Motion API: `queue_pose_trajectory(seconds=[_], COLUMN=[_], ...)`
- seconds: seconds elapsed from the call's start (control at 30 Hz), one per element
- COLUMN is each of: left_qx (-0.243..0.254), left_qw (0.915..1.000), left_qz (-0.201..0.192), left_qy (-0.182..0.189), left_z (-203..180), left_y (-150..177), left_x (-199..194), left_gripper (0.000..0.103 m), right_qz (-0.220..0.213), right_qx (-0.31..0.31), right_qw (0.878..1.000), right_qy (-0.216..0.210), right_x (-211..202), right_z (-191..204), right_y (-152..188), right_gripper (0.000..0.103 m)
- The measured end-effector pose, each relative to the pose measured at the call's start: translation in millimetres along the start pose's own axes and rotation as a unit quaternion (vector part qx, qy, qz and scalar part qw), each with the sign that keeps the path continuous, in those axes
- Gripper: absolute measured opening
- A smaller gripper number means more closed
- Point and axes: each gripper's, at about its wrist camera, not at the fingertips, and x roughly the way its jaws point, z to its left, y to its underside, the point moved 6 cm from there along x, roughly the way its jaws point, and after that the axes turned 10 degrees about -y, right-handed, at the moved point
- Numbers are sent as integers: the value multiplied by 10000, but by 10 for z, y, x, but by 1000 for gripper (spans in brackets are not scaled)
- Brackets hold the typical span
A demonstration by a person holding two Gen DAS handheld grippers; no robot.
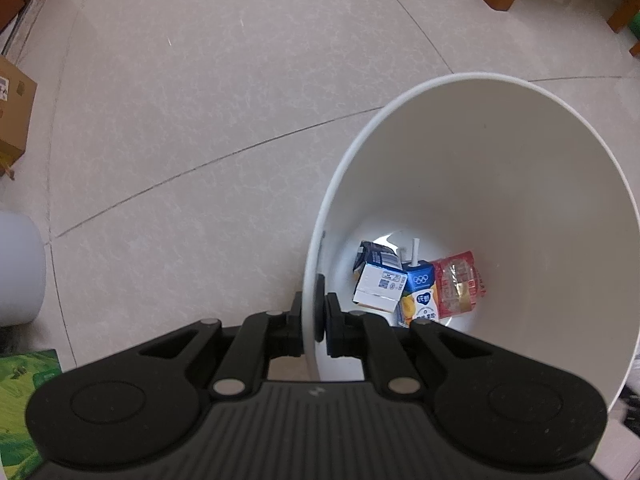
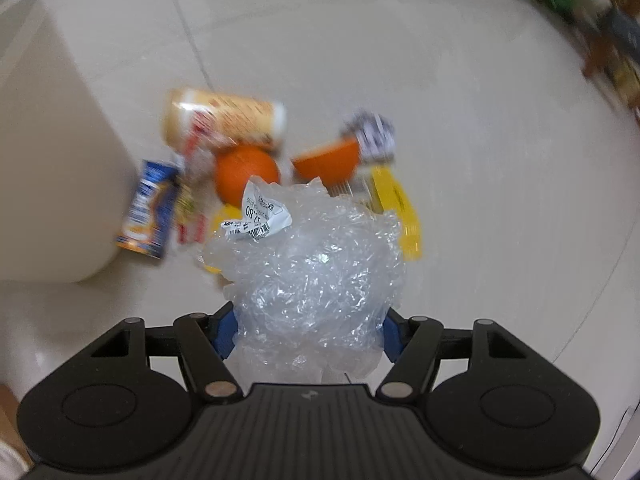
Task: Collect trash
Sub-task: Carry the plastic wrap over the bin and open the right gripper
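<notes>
- The crumpled clear plastic wrap (image 2: 316,276), with a printed price label (image 2: 260,216) stuck to its top, fills the lower centre of the right wrist view.
- The right gripper (image 2: 310,334) holds this wad between its blue pads (image 2: 226,334); the jaws stand at a medium width, pressed into the wad's sides.
- The remaining litter lies on the tiled floor (image 2: 480,160) above the wad in the frame, all blurred: a yellow-and-red snack packet (image 2: 224,120), an orange ball-shaped item (image 2: 246,172), an orange half-shell (image 2: 328,160), a blue carton (image 2: 150,208) and a yellow wrapper (image 2: 396,208).
- The white trash bin (image 1: 480,160) occupies the right half of the left wrist view; its outer wall also shows at the left edge of the right wrist view.
- The left gripper (image 1: 314,320) is clamped narrow on the bin's rim, one pad inside and one outside.
- At the bin bottom lie a white-and-blue carton (image 1: 378,280), a blue drink box with straw (image 1: 420,292) and a red wrapper (image 1: 460,280).
- Judged step: carrying the wad to the bin for release.
- Risk: the wrap is light and springy. It may slip from the pads if the grip loosens in transit.
- Risk: the film may cling to a pad on release and fail to drop.
- Risk: a release short of the rim drops the wad onto the floor.
- Risk: the thin rim may slide out of the left pads, which tips or shifts the bin.
</notes>
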Motion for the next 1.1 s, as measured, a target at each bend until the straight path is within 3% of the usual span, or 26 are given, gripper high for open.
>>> queue_pose_trajectory(seconds=[0.17, 0.37, 0.53, 0.73, 0.9, 1.1], left_qx=[43, 21, 16, -9, 23, 4], left_qw=[10000, 10000, 10000, 10000, 9999, 9998], left_qz=[-18, -27, -34, -20, -20, 35], left_qy=[-45, -47, -39, 12, 104, 199], left_z=[-9, -18, -27, -16, 18, 32], left_y=[-2, -1, -1, 4, 4, 17], left_x=[-4, -7, -3, 0, -7, -12], left_gripper=[7, 7, 7, 7, 7, 7], right_qz=[-381, -865, -1055, -949, -835, -857], right_qx=[-600, -1328, -1984, -2473, -2574, -2440], right_qw=[9971, 9850, 9700, 9539, 9500, 9539], right_qy=[-271, -685, -924, -1409, -1558, -1526], right_x=[-576, -1156, -1317, -1240, -1141, -1194], right_z=[368, 967, 1521, 2134, 2314, 2138], right_y=[-341, -756, -934, -997, -991, -951], right_gripper=[72, 72, 72, 72, 97, 102])
